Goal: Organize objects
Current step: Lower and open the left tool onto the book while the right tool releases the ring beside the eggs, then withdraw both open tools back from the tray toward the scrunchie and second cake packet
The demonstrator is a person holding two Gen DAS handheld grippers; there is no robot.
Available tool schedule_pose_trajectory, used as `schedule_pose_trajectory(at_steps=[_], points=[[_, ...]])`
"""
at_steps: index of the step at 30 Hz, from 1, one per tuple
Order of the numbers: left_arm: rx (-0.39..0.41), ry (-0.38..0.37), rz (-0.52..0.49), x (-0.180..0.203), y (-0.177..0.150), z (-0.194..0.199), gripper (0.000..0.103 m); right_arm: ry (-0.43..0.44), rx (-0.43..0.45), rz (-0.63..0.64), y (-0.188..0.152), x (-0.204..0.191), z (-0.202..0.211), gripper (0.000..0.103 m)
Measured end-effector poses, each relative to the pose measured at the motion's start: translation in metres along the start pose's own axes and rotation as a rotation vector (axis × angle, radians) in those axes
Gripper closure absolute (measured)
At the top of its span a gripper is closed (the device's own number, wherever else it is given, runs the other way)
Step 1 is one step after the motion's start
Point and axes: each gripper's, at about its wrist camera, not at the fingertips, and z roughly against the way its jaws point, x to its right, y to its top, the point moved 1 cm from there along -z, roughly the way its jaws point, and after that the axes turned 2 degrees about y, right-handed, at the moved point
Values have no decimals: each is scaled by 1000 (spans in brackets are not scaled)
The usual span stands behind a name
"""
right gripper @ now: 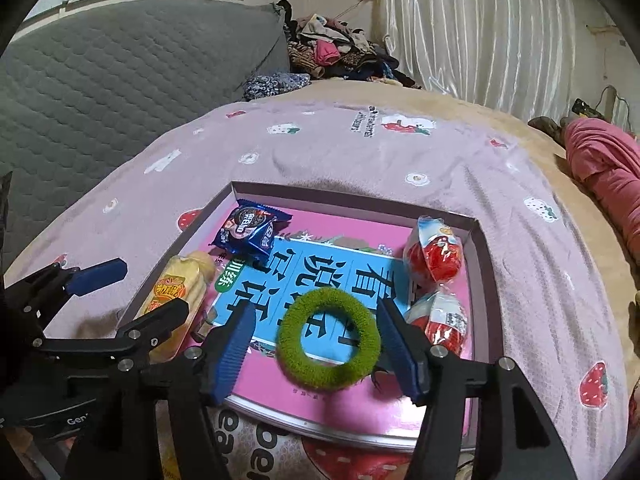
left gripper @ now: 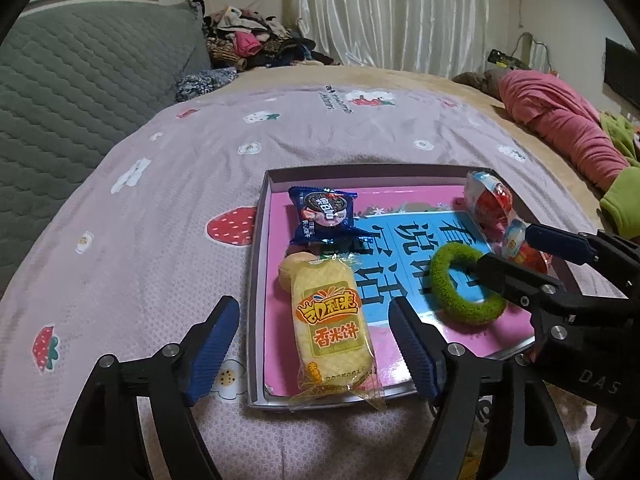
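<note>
Snacks and a fuzzy ring lie inside a shallow box tray [left gripper: 256, 280] that sits on a pink strawberry-print bedcover [left gripper: 160, 184]. Along the tray's left edge, a blue cookie packet [left gripper: 323, 216] lies toward the far corner, and a yellow rice-cracker packet [left gripper: 330, 320] stretches from behind it down to the near edge, its clear wrapper end overhanging the rim. A pink and blue book cover [right gripper: 320, 276] lines the tray floor. Near the right edge, two red candy packs [right gripper: 436, 256] lie one behind the other, the nearer one [right gripper: 444, 322] close to the near right corner. The green fuzzy ring [right gripper: 329, 340] rests flat on the book cover, near the middle of the tray's near side. The left gripper [left gripper: 316, 344] stands released, its blue pads spread to either side of the rice-cracker packet without pressing it. The right gripper [right gripper: 316, 346] is likewise released, its blue pads apart on both sides of the green ring and clear of it. Beyond the bedcover lie a grey quilted cushion [left gripper: 80, 80], a heap of clothes [left gripper: 256, 44] and a white curtain [left gripper: 392, 12].
</note>
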Motion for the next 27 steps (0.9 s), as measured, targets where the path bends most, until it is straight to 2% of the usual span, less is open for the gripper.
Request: schedule_pose_trajectory(at_steps=[14, 17, 22, 24, 27], points=[[33, 31, 7, -5, 3, 12, 21, -24, 49, -15, 6, -2, 20, 15], [29, 28, 27, -10, 2, 19, 21, -19, 72, -34, 6, -2, 33, 10], [26, 38, 54, -18, -6, 41, 21, -10, 84, -53, 4, -4, 60, 9], [27, 45, 60, -21, -11, 53, 21, -24, 85, -42, 4, -5, 72, 3], [11, 45, 63, -20, -16, 66, 20, -53, 82, -25, 4, -7, 89, 1]])
